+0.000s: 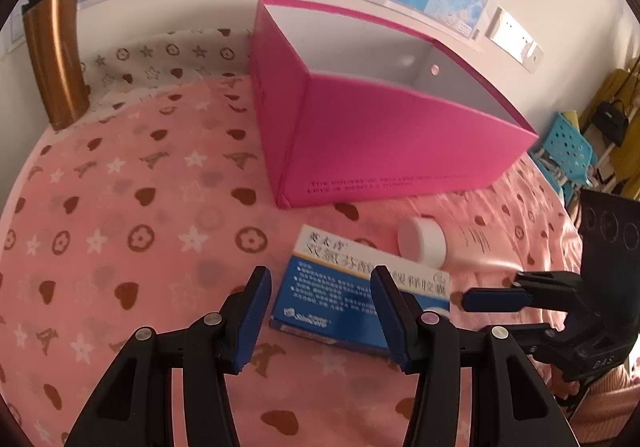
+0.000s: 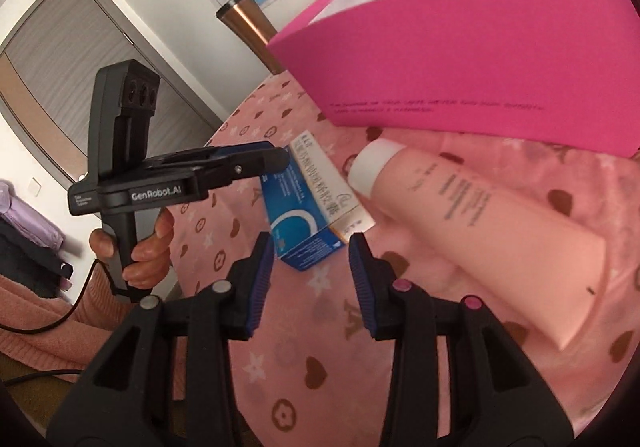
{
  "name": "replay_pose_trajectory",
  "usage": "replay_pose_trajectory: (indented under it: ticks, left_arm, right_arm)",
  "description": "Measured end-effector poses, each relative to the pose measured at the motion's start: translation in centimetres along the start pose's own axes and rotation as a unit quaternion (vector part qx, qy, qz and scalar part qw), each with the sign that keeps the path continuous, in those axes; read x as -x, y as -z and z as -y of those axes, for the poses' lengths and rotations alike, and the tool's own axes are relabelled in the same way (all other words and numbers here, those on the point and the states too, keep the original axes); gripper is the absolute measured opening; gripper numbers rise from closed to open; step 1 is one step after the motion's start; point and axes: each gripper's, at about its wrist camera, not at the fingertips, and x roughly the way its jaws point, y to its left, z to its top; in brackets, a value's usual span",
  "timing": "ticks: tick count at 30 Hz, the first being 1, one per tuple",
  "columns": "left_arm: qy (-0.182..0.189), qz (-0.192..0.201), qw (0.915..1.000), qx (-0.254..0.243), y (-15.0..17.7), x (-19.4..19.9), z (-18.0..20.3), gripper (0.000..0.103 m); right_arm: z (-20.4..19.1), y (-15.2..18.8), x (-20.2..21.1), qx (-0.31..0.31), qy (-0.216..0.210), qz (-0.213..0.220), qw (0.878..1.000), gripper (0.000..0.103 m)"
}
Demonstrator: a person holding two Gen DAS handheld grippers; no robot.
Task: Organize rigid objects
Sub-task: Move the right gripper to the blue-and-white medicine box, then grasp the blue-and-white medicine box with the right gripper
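Observation:
A blue and white medicine box (image 1: 352, 287) lies flat on the pink patterned cloth. My left gripper (image 1: 320, 287) hovers just short of it, jaws partly open with nothing clamped. Beside the box lies a pink tube (image 2: 480, 223) with a white cap (image 1: 424, 243). My right gripper (image 2: 311, 259) is open and empty, with the near end of the medicine box (image 2: 304, 215) just beyond its tips. An open magenta storage box (image 1: 380, 139) stands behind both items. My left gripper (image 2: 276, 159) reaches in from the left in the right wrist view, and my right gripper (image 1: 492, 303) from the right in the left wrist view.
A copper tumbler (image 1: 56, 59) with a black lid stands at the back left by the wall. A person's hand (image 2: 148, 255) holds the left gripper's handle. The cloth's edge drops off at the left (image 2: 224, 127). A blue perforated chair (image 1: 568, 143) stands past the right edge.

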Motion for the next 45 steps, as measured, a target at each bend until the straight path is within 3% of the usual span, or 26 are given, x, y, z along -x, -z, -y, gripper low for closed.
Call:
replay_pose_trajectory:
  ticks: [10, 24, 45]
  left_arm:
    - [0.022, -0.015, 0.9994, -0.021, 1.3, 0.0, 1.2, 0.053]
    - [0.029, -0.015, 0.9995, -0.005, 2.9, 1.3, 1.4, 0.053]
    - [0.029, 0.035, 0.9989, -0.011, 1.7, 4.7, 2.2, 0.053]
  right_arm:
    - [0.8, 0.0, -1.5, -0.019, 0.026, 0.000, 0.999, 0.041]
    - [0.0, -0.4, -1.6, -0.007, 0.033, 0.000, 0.999, 0.043]
    - [-2.4, -1.7, 0.4, 0.031, 0.033, 0.029, 0.999, 0.043]
